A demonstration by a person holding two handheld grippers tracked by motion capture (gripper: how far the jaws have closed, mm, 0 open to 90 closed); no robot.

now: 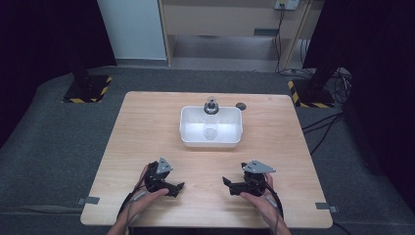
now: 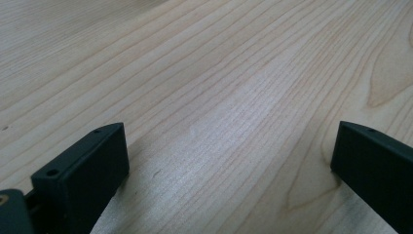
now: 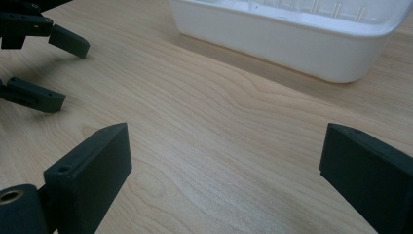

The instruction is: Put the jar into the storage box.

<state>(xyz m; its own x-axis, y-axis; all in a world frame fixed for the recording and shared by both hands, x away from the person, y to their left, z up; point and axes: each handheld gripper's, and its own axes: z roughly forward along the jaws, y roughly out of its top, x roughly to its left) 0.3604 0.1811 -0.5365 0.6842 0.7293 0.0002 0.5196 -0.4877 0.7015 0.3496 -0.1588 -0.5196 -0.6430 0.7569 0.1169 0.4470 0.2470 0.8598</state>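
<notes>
My left gripper rests low over the near left part of the wooden table, held in a hand, pointing right. In the left gripper view its two black jaws stand wide apart with bare wood between them. My right gripper sits at the near right, pointing left toward the other one. It is open too, with nothing between its jaws. In the right gripper view the left gripper shows at the upper left, jaws apart. A white plastic basin stands mid-table, also seen as the basin ahead of the right gripper.
A small clear glass object lies inside the basin. A round metal-and-glass item stands at the basin's far rim, and a small dark disc lies to its right. Grey floor surrounds the table; stand bases and cables lie beyond.
</notes>
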